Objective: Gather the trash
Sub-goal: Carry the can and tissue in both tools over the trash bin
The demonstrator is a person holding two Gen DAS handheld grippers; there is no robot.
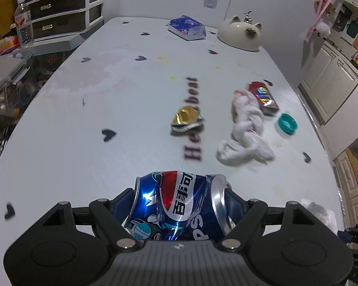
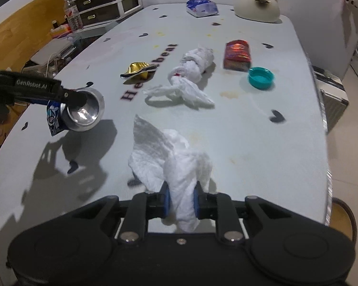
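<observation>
Squeezing the soft, light tissue (image 2: pixel 179 166) tight in my right gripper (image 2: pixel 181 201), my left gripper (image 1: pixel 181 205) holds the bent can (image 1: pixel 179 205) by its hard ends.

Crushed blue cola can (image 1: pixel 179 205): dented, lying crosswise, held clear of the table. Crumpled white paper towel (image 2: pixel 179 166): pinched, near edge. Twisted white tissue (image 2: pixel 191 78): centre. Flattened gold wrapper (image 2: pixel 138 70): left of it. Red packet (image 2: pixel 236 54) and teal cap (image 2: pixel 261 77): right, side by side.
</observation>
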